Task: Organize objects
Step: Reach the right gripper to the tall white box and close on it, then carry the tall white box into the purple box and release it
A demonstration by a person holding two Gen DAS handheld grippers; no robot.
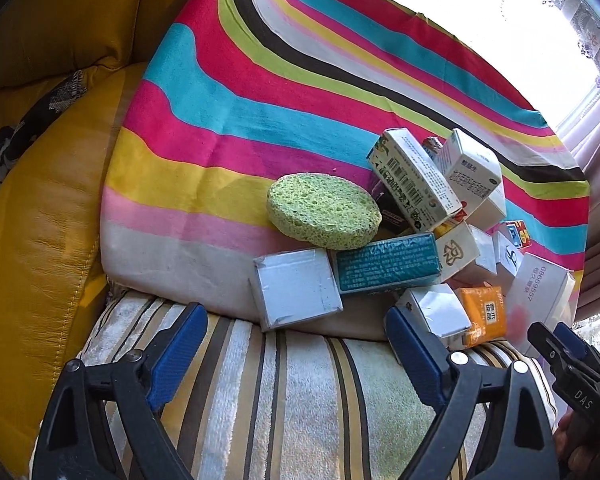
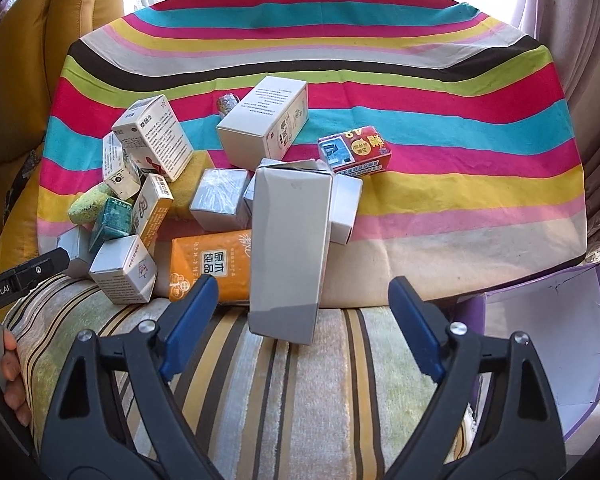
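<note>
On the striped cloth [image 2: 420, 92] a heap of small cartons lies jumbled, and the tall grey-white carton [image 2: 290, 248] serves as the landmark. Nearest the right claw [image 2: 302, 312], this carton lies with its near end over the striped plush cushion [image 2: 300, 392]; the claw's blue pads are spread wide, one on each side of that end, holding nothing. Just left of the carton lies an orange tissue pack [image 2: 208, 268], touching it. Left of that pack stands a small white box [image 2: 124, 276], and farther left a teal box [image 2: 110, 224] leans beside a round green sponge [image 2: 86, 204]. Behind the carton, a large white box [image 2: 264, 124] lies tilted on the cloth, and to the carton's right rear sits a red-and-blue box [image 2: 354, 152]. Well to its right stands an open purple box [image 2: 548, 344].

From the left wrist view, the left claw [image 1: 296, 336] is released too, empty, hanging over the cushion just short of a white box [image 1: 296, 288]; the sponge [image 1: 324, 210] rests atop the heap.
</note>
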